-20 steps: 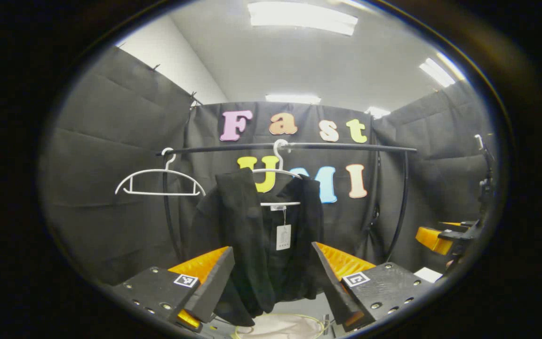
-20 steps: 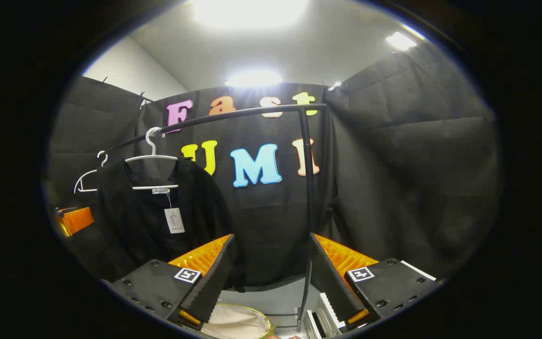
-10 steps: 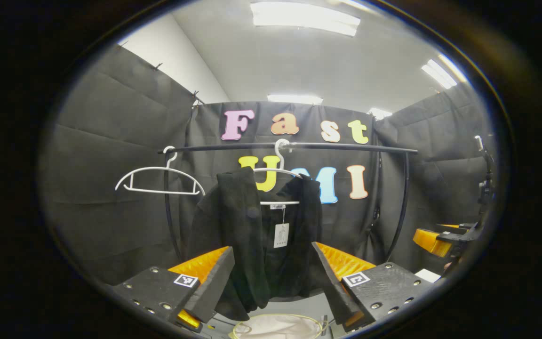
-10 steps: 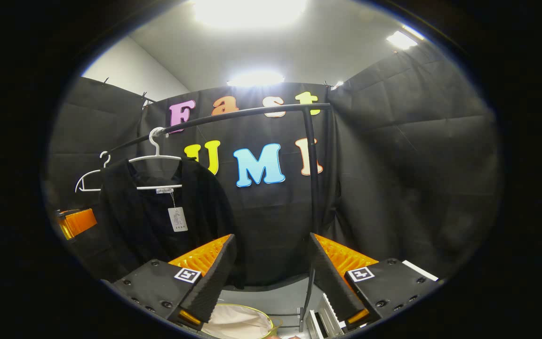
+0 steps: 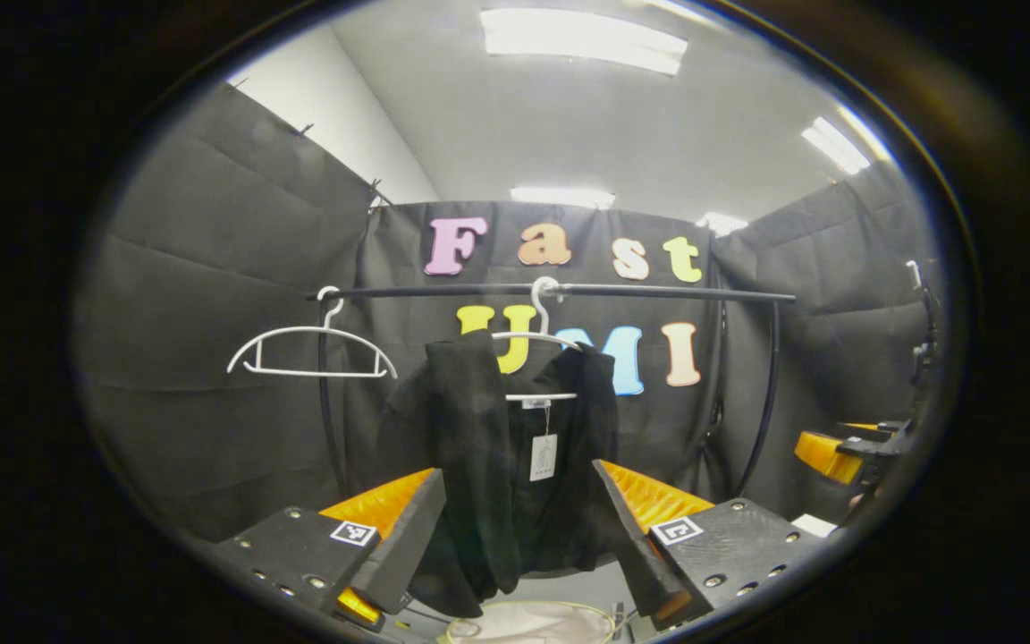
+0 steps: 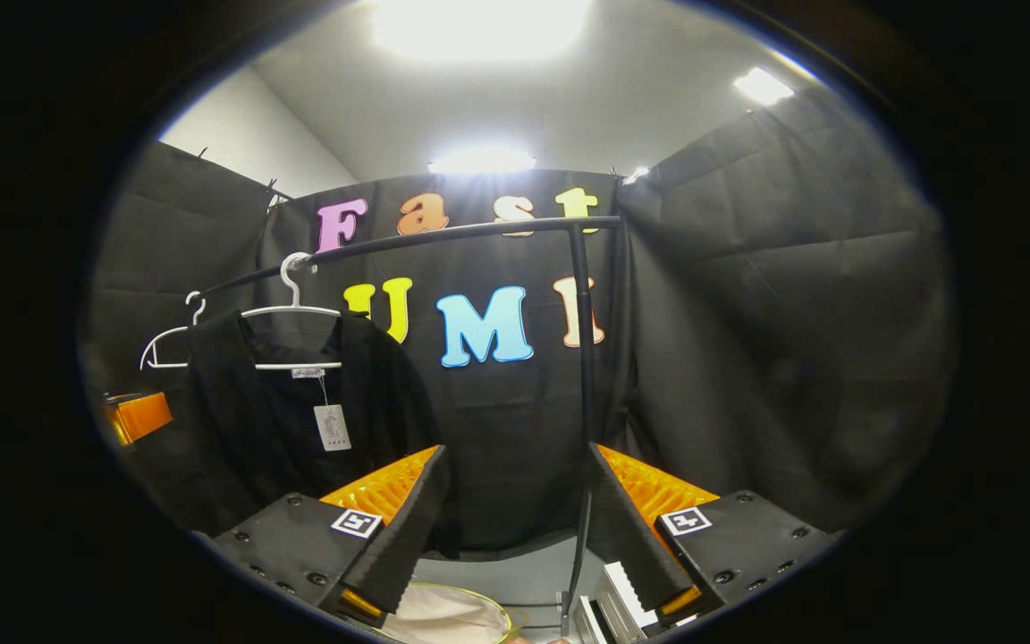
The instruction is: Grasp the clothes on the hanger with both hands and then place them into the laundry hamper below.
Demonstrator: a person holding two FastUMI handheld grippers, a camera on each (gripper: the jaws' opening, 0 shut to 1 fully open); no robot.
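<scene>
A black garment (image 5: pixel 479 465) with a white tag hangs on a white hanger (image 5: pixel 537 335) from the black rail (image 5: pixel 569 290). My left gripper (image 5: pixel 515 528) is open, facing the garment from a short way off, nothing between its fingers. The hamper's pale rim (image 5: pixel 533 622) peeks out below the garment. In the right gripper view the same garment (image 6: pixel 282 429) hangs at the left and my right gripper (image 6: pixel 515 523) is open, pointing at the rail's right upright (image 6: pixel 585 358). The right gripper (image 5: pixel 837 447) also shows at the far right of the left gripper view.
A second, bare white hanger (image 5: pixel 309 349) hangs at the rail's left end. The hamper's rim (image 6: pixel 443 617) shows at the bottom of the right gripper view, with a white stand part (image 6: pixel 622 599) beside it. Black cloth walls close in on all sides.
Both views have shifted slightly: the rail and garment sit a little lower in frame than a second ago. Both grippers stay open and the garment stays on its hanger.
</scene>
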